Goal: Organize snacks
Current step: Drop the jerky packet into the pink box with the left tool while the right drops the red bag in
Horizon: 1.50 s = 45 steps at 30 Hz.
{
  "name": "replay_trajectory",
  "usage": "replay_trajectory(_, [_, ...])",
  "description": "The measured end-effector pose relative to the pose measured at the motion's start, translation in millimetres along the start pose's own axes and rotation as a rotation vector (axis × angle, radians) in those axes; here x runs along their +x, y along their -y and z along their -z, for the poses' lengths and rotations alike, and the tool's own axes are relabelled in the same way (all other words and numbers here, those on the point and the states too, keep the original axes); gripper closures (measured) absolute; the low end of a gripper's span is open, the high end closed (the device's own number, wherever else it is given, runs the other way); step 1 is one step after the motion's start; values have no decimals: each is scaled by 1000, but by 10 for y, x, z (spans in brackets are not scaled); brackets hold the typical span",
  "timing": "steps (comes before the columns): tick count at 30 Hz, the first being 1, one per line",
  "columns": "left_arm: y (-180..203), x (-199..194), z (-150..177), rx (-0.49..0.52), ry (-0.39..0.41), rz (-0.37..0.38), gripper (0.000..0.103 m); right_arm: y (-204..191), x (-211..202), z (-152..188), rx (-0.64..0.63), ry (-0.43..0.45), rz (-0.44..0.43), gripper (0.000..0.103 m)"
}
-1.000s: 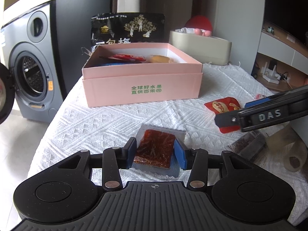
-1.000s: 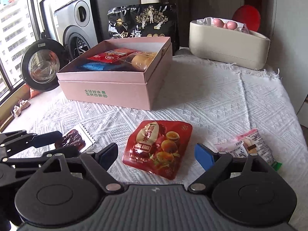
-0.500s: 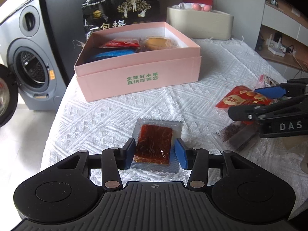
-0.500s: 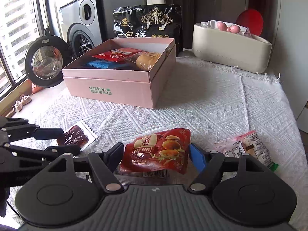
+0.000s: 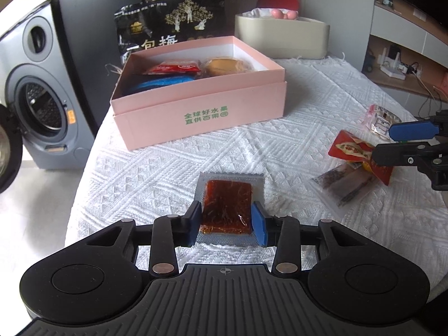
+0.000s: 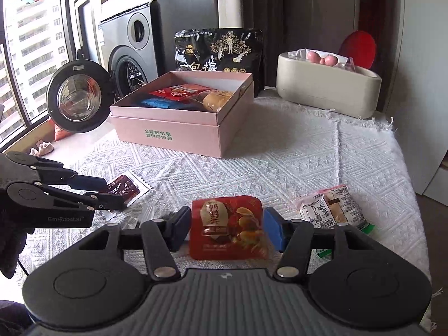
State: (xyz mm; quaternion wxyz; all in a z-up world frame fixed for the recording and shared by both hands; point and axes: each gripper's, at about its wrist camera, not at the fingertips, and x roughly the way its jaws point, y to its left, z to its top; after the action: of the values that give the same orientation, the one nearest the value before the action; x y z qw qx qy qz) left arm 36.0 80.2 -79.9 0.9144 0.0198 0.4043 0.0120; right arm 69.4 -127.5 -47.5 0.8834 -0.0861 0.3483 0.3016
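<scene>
A brown pressed snack in a clear wrapper (image 5: pixel 226 210) lies on the white cloth between the pads of my left gripper (image 5: pixel 226 221). Its jaws are closing, and the pads touch both sides of the packet. My right gripper (image 6: pixel 225 228) is also closing, and its pads press on a red egg-snack packet (image 6: pixel 226 226) held a little above the cloth. From the left wrist view the right gripper (image 5: pixel 383 142) holds that red packet (image 5: pixel 350 148) at the right. The open pink box (image 5: pixel 201 117) with red, blue and yellow snacks stands farther back.
A clear packet of dark snack (image 5: pixel 341 187) and a pink-white packet (image 6: pixel 330 207) lie on the cloth near the right gripper. Behind the pink box (image 6: pixel 168 128) stand a black bag (image 6: pixel 218 50) and a beige container (image 6: pixel 327 89). A washing machine (image 5: pixel 39 98) stands off the table's left edge.
My right gripper's jaws came in from wide open onto the red packet and raised it. My left gripper's jaws narrowed onto the brown packet, and its view tipped downward.
</scene>
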Motion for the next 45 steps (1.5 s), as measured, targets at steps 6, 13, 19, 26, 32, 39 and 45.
replay_trajectory(6, [48,-148,43,8,38,-9,60,-62,-41,55,-65,21,-16,27])
replay_trajectory(13, [-52,-109,129,-65,10,45,60,87,271,-21,-84,-33,-61,25])
replay_trajectory(19, [-60,-110,178,-91,12,46,59,381,684,-114,55,-149,-132,23])
replay_trajectory(26, [-48,-97,167,-50,-7,53,58,251,565,-107,8,-143,-117,34])
replay_trajectory(32, [-82,-225,165,-69,63,95,60,201,204,-217,-3,-65,-124,34])
replay_trajectory(39, [-286,-567,-679,-31,333,34,60,250,-235,-929,-11,150,-115,33])
replay_trajectory(45, [-543,220,-1357,-236,165,212,59,226,-90,-1436,-13,228,-52,33])
